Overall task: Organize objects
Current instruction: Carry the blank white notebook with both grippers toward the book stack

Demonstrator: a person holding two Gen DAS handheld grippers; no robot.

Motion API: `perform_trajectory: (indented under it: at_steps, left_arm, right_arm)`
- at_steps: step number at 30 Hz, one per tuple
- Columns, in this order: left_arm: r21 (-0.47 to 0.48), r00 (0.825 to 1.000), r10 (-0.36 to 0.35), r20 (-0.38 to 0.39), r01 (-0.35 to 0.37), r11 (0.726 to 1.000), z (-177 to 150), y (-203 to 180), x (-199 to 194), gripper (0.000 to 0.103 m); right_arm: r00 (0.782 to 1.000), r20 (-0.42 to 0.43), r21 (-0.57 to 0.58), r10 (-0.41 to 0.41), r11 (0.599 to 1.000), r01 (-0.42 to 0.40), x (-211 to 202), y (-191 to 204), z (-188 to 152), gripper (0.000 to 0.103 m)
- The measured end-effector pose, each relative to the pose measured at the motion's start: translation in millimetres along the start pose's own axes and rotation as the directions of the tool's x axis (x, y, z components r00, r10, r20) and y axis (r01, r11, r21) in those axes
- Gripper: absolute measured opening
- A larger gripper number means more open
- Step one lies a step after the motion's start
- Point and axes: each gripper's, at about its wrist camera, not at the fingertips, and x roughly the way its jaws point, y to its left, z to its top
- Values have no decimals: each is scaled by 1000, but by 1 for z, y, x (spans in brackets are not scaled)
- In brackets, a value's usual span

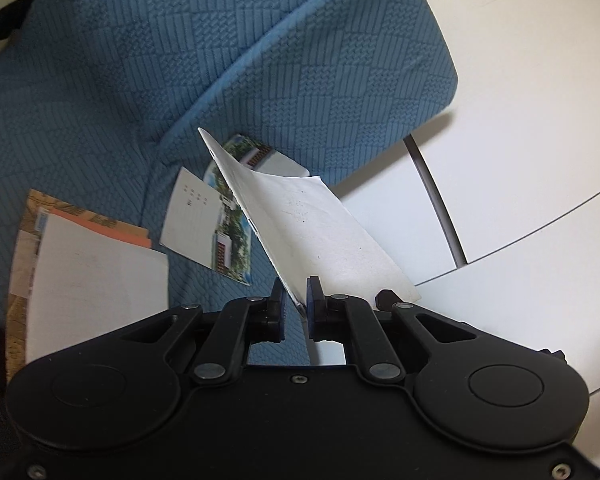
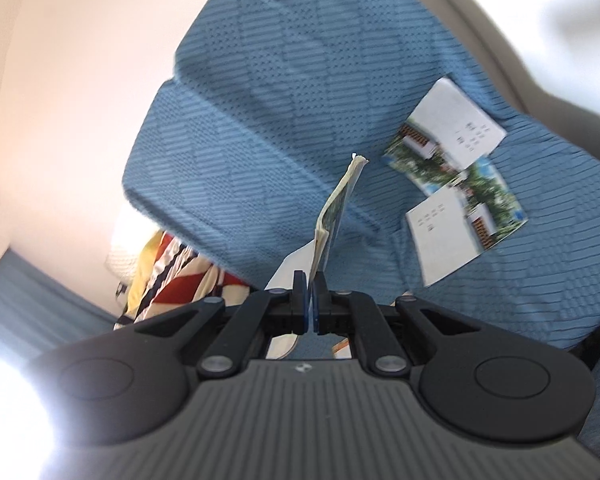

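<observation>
Booklet (image 1: 320, 224) in L gripper (image 1: 296, 300) pads

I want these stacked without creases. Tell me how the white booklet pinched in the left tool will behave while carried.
The white booklet looks floppy: its free end curves away from the left tool. Probably light, since a corner pinch carries it. It may sway or crease if swung fast.

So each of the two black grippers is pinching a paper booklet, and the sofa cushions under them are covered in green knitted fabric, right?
Nearly. Both wrist views show the sofa cushions covered in blue knitted fabric, not green. The rest holds: the left gripper pinches a white paper booklet, and the right gripper pinches a thin booklet seen edge-on.
</observation>
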Motion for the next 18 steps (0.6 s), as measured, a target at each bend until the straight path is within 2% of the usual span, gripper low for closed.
perform_trajectory:
  at_steps: [8, 18]
  left_arm:
    - [-44, 999, 34, 17, -33, 998, -3, 41, -24, 9]
    - [-72, 995, 100, 8, -99, 992, -13, 89, -25, 9]
  right_arm:
    - [998, -65, -16, 11, 1000, -12, 25, 6, -27, 5]
    - [990, -135, -70, -41, 997, 32, 60, 7, -59, 5]
